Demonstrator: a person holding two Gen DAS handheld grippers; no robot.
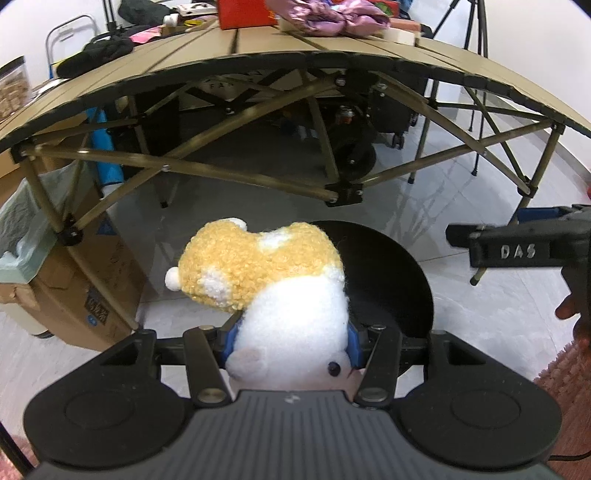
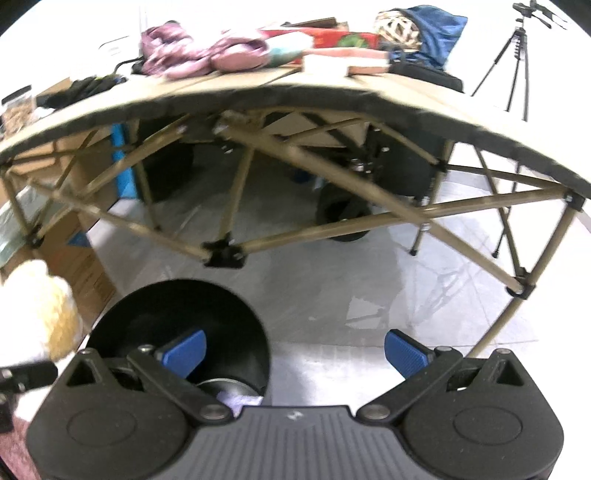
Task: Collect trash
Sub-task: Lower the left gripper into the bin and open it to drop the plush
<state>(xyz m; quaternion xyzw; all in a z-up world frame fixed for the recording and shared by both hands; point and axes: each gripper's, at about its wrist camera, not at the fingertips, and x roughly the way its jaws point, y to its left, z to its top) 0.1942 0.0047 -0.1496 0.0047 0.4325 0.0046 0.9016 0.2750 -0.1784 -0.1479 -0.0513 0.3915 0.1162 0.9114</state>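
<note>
- Fluffy yellow-and-white plush toy (image 1: 273, 295) sits clamped between the blue pads of the left gripper (image 1: 291, 339); the fingers (image 1: 229, 341) press on its white body from both sides, with its yellow part sticking out ahead of them.
- One small dark eye shows on the white fabric close to the camera.
- Directly beyond the toy stands a round black bin (image 1: 391, 280) on the pale tiled floor (image 1: 480, 314); in the left wrist view the toy overlaps the bin's left part, though whether it hangs over the opening or in front of it cannot be told.
- The right gripper (image 2: 294, 350) has its fingers (image 2: 184, 350) spread wide apart with nothing between them, only floor (image 2: 332, 314) showing in the gap.
- In the right wrist view the black bin (image 2: 177, 314) lies behind the left blue pad, and something pale and a rounded metallic shape show low inside it, too unclear to name.
- The plush toy (image 2: 44, 306) appears blurred at the left edge of that view, just beside the bin.
- From the left wrist view the right gripper (image 1: 517, 243) enters at the right edge, black with pale lettering on its side, and part of a hand (image 1: 572, 314) shows under it.
- A folding tabletop (image 1: 295, 48) of tan slats on a crossed-strut frame spans the background, carrying pink cloth (image 1: 328, 14), a red box (image 1: 243, 13) and dark items.
- Cardboard boxes (image 1: 85, 288) and a lined box (image 1: 22, 236) stand at the left, a tripod (image 2: 513, 62) at the far right.
</note>
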